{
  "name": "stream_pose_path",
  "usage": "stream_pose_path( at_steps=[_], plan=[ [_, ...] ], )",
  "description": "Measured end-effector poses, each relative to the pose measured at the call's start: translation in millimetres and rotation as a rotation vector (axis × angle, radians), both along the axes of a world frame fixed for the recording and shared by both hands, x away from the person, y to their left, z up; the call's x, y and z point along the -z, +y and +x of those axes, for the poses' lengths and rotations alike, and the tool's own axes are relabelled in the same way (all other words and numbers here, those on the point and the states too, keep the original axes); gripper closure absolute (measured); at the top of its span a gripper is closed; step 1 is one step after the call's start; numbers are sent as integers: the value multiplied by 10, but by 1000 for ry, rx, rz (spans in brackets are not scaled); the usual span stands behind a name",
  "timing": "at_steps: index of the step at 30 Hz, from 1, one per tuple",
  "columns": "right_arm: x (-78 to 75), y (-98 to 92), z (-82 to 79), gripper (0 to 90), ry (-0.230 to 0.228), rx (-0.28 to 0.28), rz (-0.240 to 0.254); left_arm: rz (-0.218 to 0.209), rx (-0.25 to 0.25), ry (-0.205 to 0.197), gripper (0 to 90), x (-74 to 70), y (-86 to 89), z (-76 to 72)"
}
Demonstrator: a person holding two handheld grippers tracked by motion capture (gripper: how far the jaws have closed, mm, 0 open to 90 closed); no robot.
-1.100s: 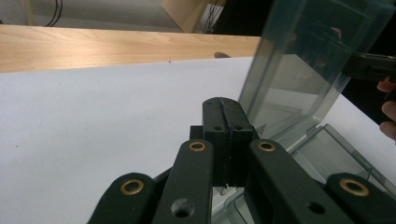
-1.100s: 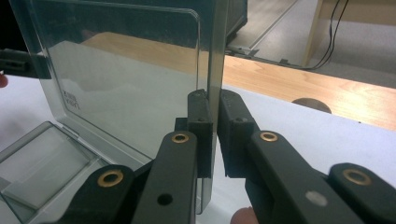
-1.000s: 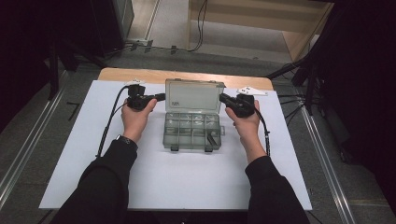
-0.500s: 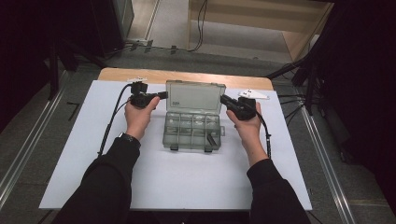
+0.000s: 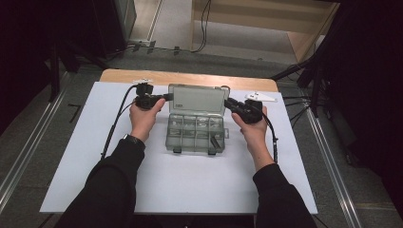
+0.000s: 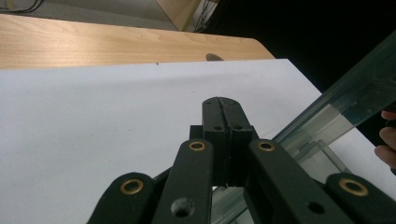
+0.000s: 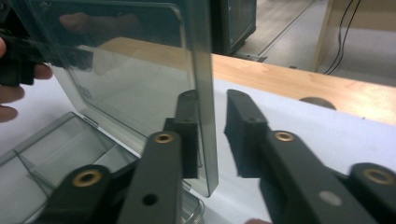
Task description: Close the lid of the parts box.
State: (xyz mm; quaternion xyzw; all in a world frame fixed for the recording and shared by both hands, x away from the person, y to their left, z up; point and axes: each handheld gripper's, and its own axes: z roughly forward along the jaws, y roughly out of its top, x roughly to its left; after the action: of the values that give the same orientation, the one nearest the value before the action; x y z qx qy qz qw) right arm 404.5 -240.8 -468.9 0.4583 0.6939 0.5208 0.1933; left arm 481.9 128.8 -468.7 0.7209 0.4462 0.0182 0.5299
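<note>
A clear plastic compartment box (image 5: 196, 135) sits mid-table with its lid (image 5: 197, 99) raised. My left gripper (image 5: 167, 97) is at the lid's left edge. In the left gripper view its jaws (image 6: 224, 105) are pressed together with nothing between them, and the lid (image 6: 345, 100) runs past on their right. My right gripper (image 5: 227, 102) is at the lid's right edge. In the right gripper view the lid (image 7: 126, 74) stands between its jaws (image 7: 211, 98), which have just been opening. One pad is seen through the plastic, and the other stands clear of the rim.
A white sheet (image 5: 190, 190) covers the table, with a bare wooden strip (image 5: 190, 78) at the far edge. A small dark part (image 5: 215, 142) lies in a front right compartment. Metal rails run along the floor on both sides. Cables trail from both grippers.
</note>
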Motion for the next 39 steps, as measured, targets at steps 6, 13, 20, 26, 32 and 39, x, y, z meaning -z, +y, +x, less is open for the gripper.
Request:
stream_pose_path(
  at_steps=[6, 13, 20, 26, 32, 39],
  plan=[
    [-7, -95, -59, 554, 23, 0, 47, -3, 4, -9, 892, -15, -17, -18],
    [-12, -208, -152, 517, 16, -19, 55, 2, 15, -22, 892, -25, -20, -42],
    [-28, -241, -178, 503, 13, 5, 55, -7, 16, -26, 892, -23, -17, -74],
    [-54, -190, -150, 553, 34, 56, 36, -2, 31, -33, 892, -36, -35, -107],
    [-34, -190, -110, 653, 69, 99, 56, 3, 44, -51, 892, -53, -54, -152],
    [-26, -163, -105, 709, 91, 93, 63, -25, 39, -56, 892, -46, -9, -189]
  ],
)
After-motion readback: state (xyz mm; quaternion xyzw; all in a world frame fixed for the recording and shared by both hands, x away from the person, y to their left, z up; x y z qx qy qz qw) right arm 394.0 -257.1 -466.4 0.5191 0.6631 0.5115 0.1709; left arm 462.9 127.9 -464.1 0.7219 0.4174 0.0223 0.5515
